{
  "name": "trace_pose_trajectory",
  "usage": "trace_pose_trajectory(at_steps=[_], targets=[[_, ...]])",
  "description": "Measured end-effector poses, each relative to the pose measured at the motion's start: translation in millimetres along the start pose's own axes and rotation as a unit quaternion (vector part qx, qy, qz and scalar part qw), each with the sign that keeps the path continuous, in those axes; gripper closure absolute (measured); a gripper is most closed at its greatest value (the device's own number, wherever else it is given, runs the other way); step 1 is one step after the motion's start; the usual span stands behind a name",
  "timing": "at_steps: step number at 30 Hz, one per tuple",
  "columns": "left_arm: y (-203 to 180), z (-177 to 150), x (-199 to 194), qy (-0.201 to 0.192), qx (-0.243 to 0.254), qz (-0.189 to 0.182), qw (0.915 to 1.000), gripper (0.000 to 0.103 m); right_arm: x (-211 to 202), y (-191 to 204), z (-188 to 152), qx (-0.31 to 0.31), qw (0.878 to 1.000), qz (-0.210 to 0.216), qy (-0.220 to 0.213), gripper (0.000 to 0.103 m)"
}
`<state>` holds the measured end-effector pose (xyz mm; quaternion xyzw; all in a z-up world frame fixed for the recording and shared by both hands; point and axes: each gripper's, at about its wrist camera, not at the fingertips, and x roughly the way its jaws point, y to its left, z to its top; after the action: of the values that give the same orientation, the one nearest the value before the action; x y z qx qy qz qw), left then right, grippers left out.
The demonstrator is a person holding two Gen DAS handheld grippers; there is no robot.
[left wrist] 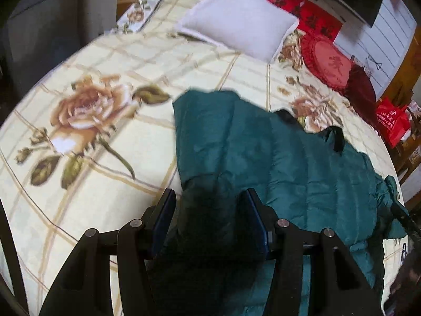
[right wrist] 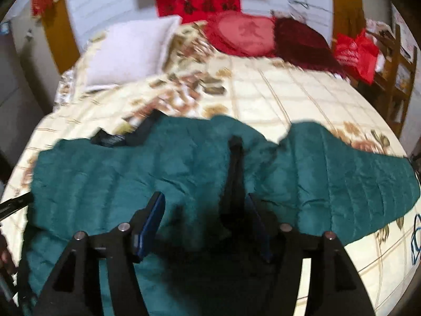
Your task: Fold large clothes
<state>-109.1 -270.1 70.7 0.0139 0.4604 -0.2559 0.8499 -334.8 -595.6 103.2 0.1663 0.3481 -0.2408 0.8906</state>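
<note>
A teal quilted jacket [left wrist: 289, 158] lies spread across the floral quilt [left wrist: 105, 65] of a bed. My left gripper [left wrist: 210, 200] is at the jacket's near left edge, and a dark bunch of its fabric fills the gap between the blue pads, so it is shut on it. In the right wrist view the jacket [right wrist: 105, 173] stretches from left to right, one sleeve [right wrist: 368, 179] pointing right. My right gripper [right wrist: 205, 202] hovers over the jacket's middle with its jaws apart and nothing pressed between them. A dark placket strip [right wrist: 235, 171] runs up by its right finger. The black collar lining [right wrist: 113, 139] shows at the far left edge.
A white pillow [left wrist: 236, 21] and a red round cushion [left wrist: 329, 63] lie at the head of the bed. A red bag [right wrist: 357, 55] sits on wooden shelving beyond the bed's right side. The floral quilt [right wrist: 302, 97] shows bare beyond the jacket.
</note>
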Motion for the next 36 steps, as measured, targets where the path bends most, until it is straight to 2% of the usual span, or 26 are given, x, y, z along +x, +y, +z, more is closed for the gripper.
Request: trace_pose_trajectory(at_steps=[5, 7, 13, 18, 23, 27, 31, 33, 36], targets=[[-14, 8, -3, -0.017, 0.013, -0.003, 0.9998, 0.068, 7, 38, 11, -0.026, 0.998, 0.056, 0.012, 0.037], [-21, 10, 5, -0.013, 0.02, -0.003, 0.9997, 0.068, 20, 54, 11, -0.042, 0.997, 0.063, 0.019, 0.037], [-33, 7, 29, -0.004, 0.041, 0.017, 0.999, 0.068, 73, 75, 4, -0.071, 0.995, 0.037, 0.056, 0.037], [-35, 4, 38, -0.006, 0.054, 0.024, 0.9982, 0.063, 94, 70, -1, -0.063, 0.996, 0.033, 0.05, 0.035], [-34, 2, 42, -0.006, 0.052, 0.027, 0.9982, 0.06, 87, 71, 3, -0.066, 0.995, 0.024, 0.064, 0.035], [-35, -1, 41, -0.01, 0.058, 0.032, 0.9977, 0.06, 57, 66, -1, -0.065, 0.996, 0.038, 0.056, 0.035], [-35, -1, 41, -0.011, 0.057, 0.032, 0.9978, 0.06, 33, 54, -12, -0.072, 0.996, 0.029, 0.043, 0.035], [-35, -1, 41, -0.012, 0.058, 0.033, 0.9977, 0.06, 31, 43, -17, -0.064, 0.997, 0.023, 0.046, 0.035], [-36, -2, 41, -0.015, 0.06, 0.038, 0.9974, 0.06, 48, 28, -27, -0.055, 0.996, 0.006, 0.075, 0.035]])
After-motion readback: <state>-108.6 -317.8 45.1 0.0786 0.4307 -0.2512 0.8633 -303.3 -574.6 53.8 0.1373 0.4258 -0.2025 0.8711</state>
